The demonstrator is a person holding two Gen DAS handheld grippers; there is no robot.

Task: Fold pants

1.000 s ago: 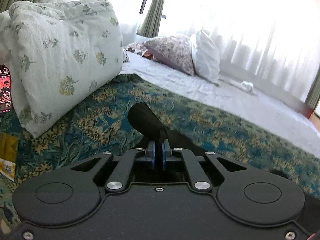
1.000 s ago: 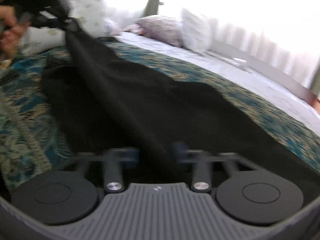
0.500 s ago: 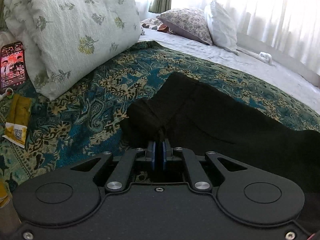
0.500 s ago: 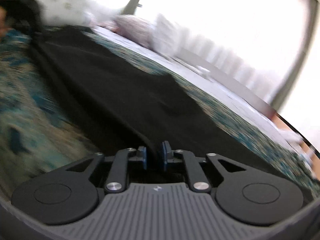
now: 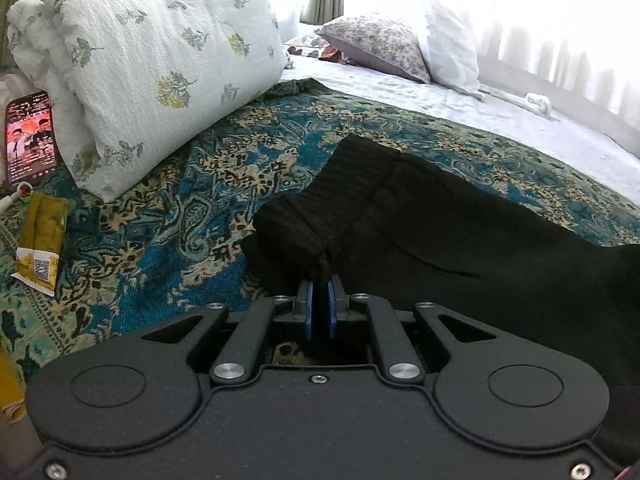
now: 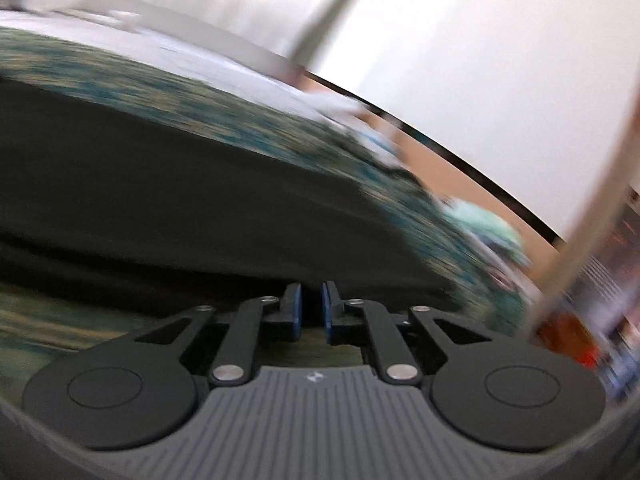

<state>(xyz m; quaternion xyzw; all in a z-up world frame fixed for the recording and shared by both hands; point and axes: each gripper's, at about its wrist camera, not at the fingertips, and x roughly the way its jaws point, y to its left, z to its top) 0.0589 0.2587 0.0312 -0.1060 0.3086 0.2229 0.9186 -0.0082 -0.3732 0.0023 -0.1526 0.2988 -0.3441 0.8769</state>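
Two grippers, two different jobs at this moment. Left wrist view: the left gripper (image 5: 319,286) sits low over the bedspread (image 5: 168,216), its blue pads clenched on a bunched corner of the black pants (image 5: 460,232) at the ribbed waistband (image 5: 340,184); a second ago that corner hung in the air in front of the camera, and now the garment lies spread flat on the bedspread, running off to the right, with only the pinched bit raised; the rolled quilt (image 5: 152,52), a phone (image 5: 30,136) and a yellow packet (image 5: 42,252) lie to the left, apart from the cloth; pillows (image 5: 384,46) rest far back by the bright curtain.

Right wrist view: the picture is heavily smeared by motion; the right gripper (image 6: 311,304) has let go, its pads parted with a clear gap and bedspread showing through it; a second ago black cloth filled the space ahead of the jaws, half a second ago the gap had opened, and it has since narrowed a shade with nothing in it; the pants (image 6: 180,184) now pass as a dark band ahead of the tips, untouched, while the view has swung toward the bed's edge, the floor (image 6: 472,184) and a wall.

Judgement: the lay-down looks finished on the right side; the left has yet to release its corner; the right seems headed for a fresh hold, likely toward the far end of the garment, before any fold is made.
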